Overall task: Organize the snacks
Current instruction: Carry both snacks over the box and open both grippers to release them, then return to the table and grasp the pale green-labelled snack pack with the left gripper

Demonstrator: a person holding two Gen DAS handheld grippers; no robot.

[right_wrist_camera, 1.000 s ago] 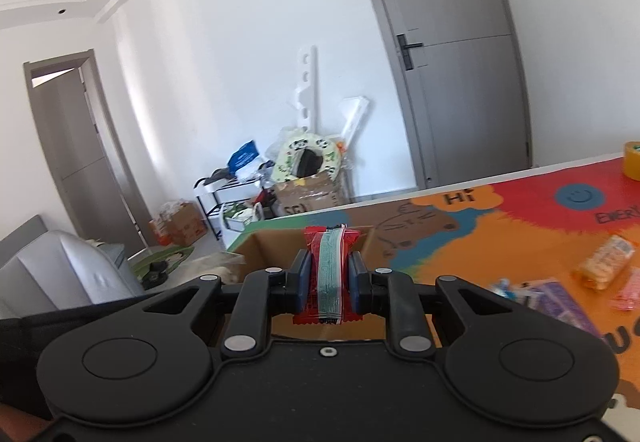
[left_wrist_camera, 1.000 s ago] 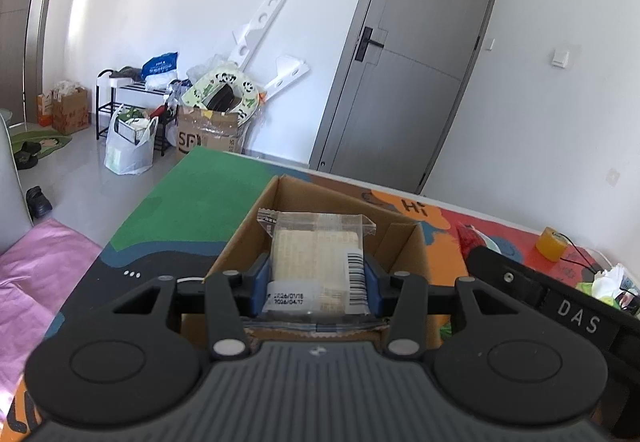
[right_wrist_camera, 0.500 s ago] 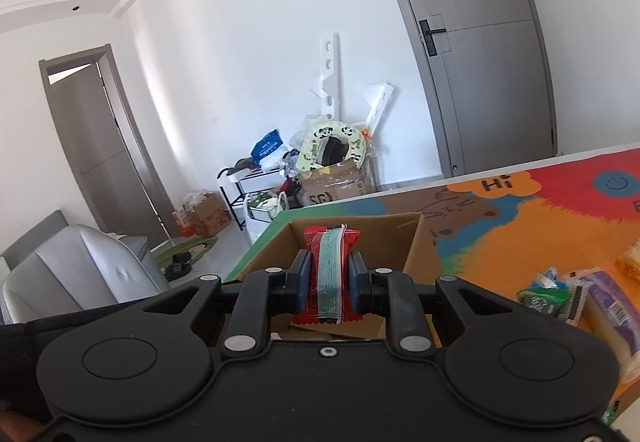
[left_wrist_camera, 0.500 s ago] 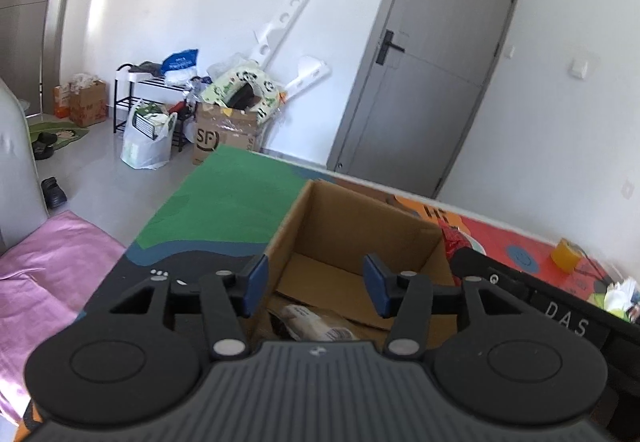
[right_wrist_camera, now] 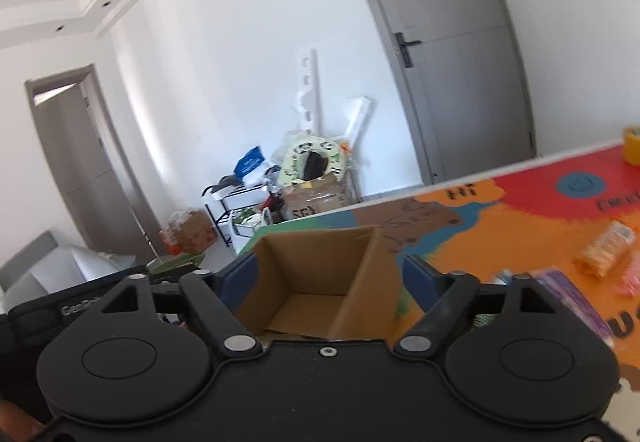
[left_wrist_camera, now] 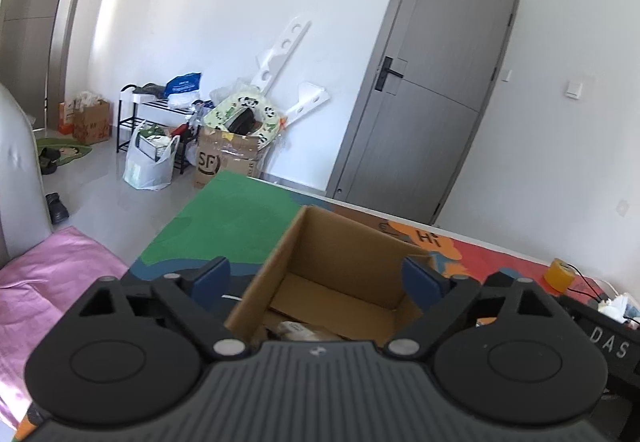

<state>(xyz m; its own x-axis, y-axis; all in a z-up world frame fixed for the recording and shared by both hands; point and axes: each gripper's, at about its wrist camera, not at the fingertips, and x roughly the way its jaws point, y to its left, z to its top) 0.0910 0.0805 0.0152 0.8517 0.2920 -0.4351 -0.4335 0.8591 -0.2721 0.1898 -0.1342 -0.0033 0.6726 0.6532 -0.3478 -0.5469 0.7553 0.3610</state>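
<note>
Both grippers hang over the open cardboard box (left_wrist_camera: pixel 332 266) with their blue pads spread wide. The left gripper (left_wrist_camera: pixel 316 278) has just been opening its jaws and nothing sits between them now; the right gripper (right_wrist_camera: pixel 326 274) has likewise just been opening, and its jaws are bare too.

Down inside the box, from the left wrist view, a pale wrapped snack packet (left_wrist_camera: pixel 298 329) lies on the bottom near the close wall, partly cut off by the gripper body. The rest of the floor that shows is bare brown card with a loose inner flap. From the right wrist view only the far corner and a patch of the floor show; whether anything lies lower down I cannot tell.

The box stands on a brightly printed table mat (right_wrist_camera: pixel 500 226), green on its far left, orange and red to the right. Well off to the right of the box several more snacks wait on the mat: an orange-yellow cracker pack (right_wrist_camera: pixel 606 248), a purple-wrapped packet (right_wrist_camera: pixel 568 294) and a small pink one (right_wrist_camera: pixel 632 278) at the edge, all rather blurred. A yellow tape roll (left_wrist_camera: pixel 558 274) sits near the mat's far edge
</note>
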